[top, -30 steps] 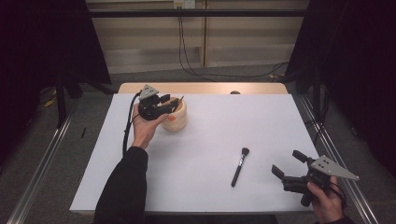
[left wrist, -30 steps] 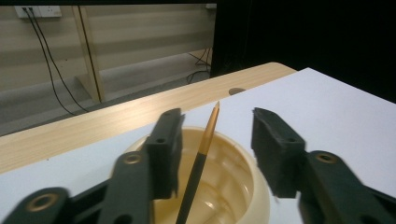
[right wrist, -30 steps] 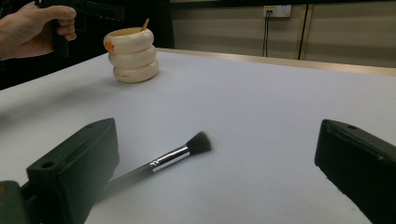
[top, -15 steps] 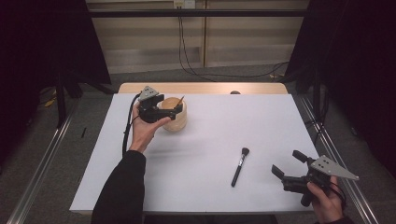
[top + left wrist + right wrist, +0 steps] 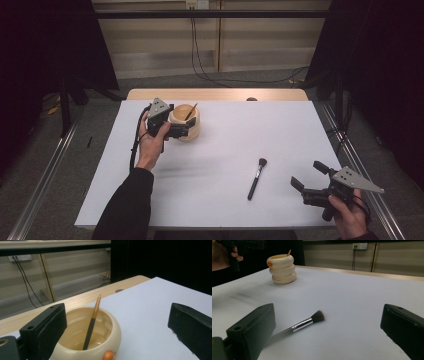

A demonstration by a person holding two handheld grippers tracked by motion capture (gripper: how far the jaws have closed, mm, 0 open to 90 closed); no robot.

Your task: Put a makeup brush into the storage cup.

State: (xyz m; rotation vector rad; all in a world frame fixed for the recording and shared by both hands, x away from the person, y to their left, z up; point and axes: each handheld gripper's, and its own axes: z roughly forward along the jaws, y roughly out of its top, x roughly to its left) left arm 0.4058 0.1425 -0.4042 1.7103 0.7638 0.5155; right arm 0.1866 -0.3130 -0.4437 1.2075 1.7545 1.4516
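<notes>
At upper left, we are holding our left gripper (image 5: 181, 131), jaws just opened wide and empty, beside the cream ribbed ceramic pot (image 5: 186, 122) holding the orange-and-black pencil (image 5: 190, 111). The black makeup brush (image 5: 257, 178) is lying lower centre, uncollected; our right gripper (image 5: 311, 181) is waiting wide open.

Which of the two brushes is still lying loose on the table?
The black-handled brush with the dark bristle head, lying flat near the right tool. The orange-tipped one stands in the cream holder.

A white-covered table (image 5: 225, 200) carries a cream holder (image 5: 190, 131) and a makeup brush (image 5: 256, 179).
</notes>
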